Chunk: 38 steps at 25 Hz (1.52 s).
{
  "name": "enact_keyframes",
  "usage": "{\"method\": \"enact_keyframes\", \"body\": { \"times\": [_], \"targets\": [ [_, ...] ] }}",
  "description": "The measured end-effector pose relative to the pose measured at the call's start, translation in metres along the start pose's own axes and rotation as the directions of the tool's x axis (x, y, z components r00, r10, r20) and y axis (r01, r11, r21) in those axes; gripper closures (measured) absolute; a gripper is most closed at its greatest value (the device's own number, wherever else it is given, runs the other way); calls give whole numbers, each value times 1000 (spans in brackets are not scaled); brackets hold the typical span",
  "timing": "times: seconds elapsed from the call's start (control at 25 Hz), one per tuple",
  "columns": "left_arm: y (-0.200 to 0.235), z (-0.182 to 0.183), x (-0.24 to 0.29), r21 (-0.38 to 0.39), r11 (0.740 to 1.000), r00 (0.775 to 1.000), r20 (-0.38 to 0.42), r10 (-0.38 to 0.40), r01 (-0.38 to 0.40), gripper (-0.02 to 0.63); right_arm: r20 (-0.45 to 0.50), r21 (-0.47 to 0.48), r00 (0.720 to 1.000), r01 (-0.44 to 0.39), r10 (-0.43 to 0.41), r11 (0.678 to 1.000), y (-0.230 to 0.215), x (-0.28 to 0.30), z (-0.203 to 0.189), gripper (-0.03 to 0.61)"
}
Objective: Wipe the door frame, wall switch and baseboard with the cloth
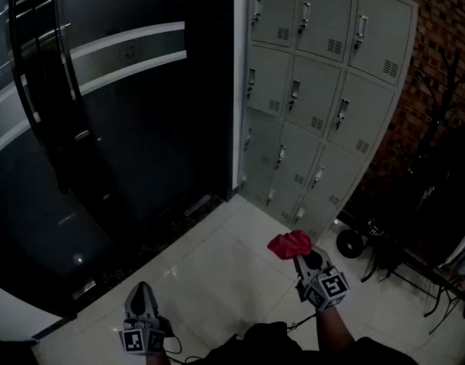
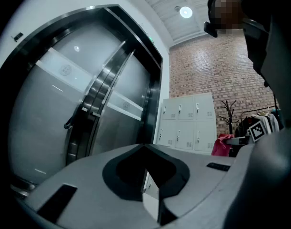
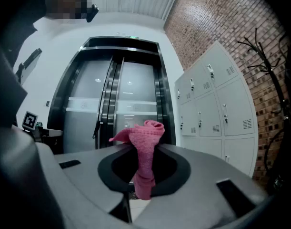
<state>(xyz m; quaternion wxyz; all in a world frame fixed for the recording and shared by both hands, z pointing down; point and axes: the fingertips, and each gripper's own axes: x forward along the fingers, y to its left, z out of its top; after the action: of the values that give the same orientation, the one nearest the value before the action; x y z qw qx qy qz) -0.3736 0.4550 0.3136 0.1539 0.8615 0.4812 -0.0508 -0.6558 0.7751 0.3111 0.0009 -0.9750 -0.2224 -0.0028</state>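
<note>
The right gripper (image 1: 307,262) has its two jaws closed on a crumpled pink-red knitted cloth (image 1: 290,243). In the right gripper view the cloth stands pinched upright between the jaws, its loose end bunched and folded above them. The cloth is held in the air above the glossy white tiled floor (image 1: 217,276), in front of the bank of pale grey metal lockers (image 1: 316,90) and touching neither the lockers nor the door.

The left gripper (image 1: 141,291) sits lower and to the left, over the same floor and well apart from the right one. Its jaws are pressed together at the tips, with nothing between them.

Ahead of both tools stands a tall dark glass double door (image 1: 118,128) crossed by a pale frosted band. Long curved metal pull handles (image 1: 42,74) run down the door where its leaves meet. The black door frame (image 3: 165,97) surrounds the door, and its right side stands just beside the lockers. Behind the lockers rises a red brick wall (image 1: 445,21), and a black branching coat stand (image 1: 445,116) stands against it.
</note>
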Motion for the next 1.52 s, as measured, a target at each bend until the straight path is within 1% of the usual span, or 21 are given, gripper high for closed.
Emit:
{"method": "enact_keyframes", "body": {
  "times": [0.08,0.12,0.16,0.24,0.32,0.4,0.48,0.56,0.64,0.72,0.8,1.04,1.12,1.2,1.28,1.36,1.44,1.52],
  "targets": [
    [9,-11,4,-52,998,997,-73,-23,19,620,-13,-23,1000,8,-9,1000,4,3,0,531],
    [14,-15,6,-75,997,995,-94,-27,20,620,-15,-33,1000,12,-13,999,4,4,-1,531],
    [18,-17,8,-85,996,995,-97,-22,14,620,-14,-39,1000,18,-18,999,1,6,-1,530],
    [21,-15,16,-62,998,998,-60,2,-6,620,-7,-41,999,40,-41,998,-14,9,-2,531],
    [19,-17,33,-44,999,999,-36,0,-2,620,-5,-43,998,63,-63,997,-33,13,1,531],
    [17,-18,55,-26,1000,1000,-9,-4,4,620,-16,-40,998,61,-62,997,-50,21,-1,530],
    [16,-19,77,3,1000,1000,17,15,-16,620,-27,-39,998,52,-53,998,-70,31,-7,530],
    [12,-25,105,3,1000,999,17,29,-29,620,-25,-37,998,55,-56,998,-96,44,-15,531],
    [2,-31,140,-11,1000,1000,8,18,-18,620,-22,-18,998,61,-61,998,-121,61,-24,531],
    [-12,-33,178,-8,1000,1000,11,-12,12,620,-17,1,999,44,-44,999,-142,84,-27,529],
    [-25,-36,215,8,999,999,12,-35,35,620,-18,-10,1000,9,-9,1000,-160,108,-29,529],
    [-37,-65,300,11,1000,1000,14,-9,9,620,-28,-71,997,-81,79,994,-204,185,-26,529],
    [-44,-80,319,25,999,1000,-13,-20,21,619,-22,-86,995,-94,93,992,-217,207,-24,530],
    [-49,-91,333,46,998,998,-57,-38,41,619,-18,-86,994,-109,108,990,-226,223,-22,529],
    [-47,-100,346,51,998,996,-86,-39,43,620,-19,-81,993,-114,113,990,-232,241,-22,529],
    [-37,-108,363,30,999,995,-92,-25,28,620,-25,-96,994,-109,107,989,-239,263,-22,529],
    [-24,-116,382,9,1000,996,-93,-15,16,620,-36,-130,994,-109,106,985,-242,289,-20,529],
    [-9,-126,405,5,1000,995,-96,-17,17,620,-44,-182,993,-116,110,976,-243,321,-14,529]
  ]
}}
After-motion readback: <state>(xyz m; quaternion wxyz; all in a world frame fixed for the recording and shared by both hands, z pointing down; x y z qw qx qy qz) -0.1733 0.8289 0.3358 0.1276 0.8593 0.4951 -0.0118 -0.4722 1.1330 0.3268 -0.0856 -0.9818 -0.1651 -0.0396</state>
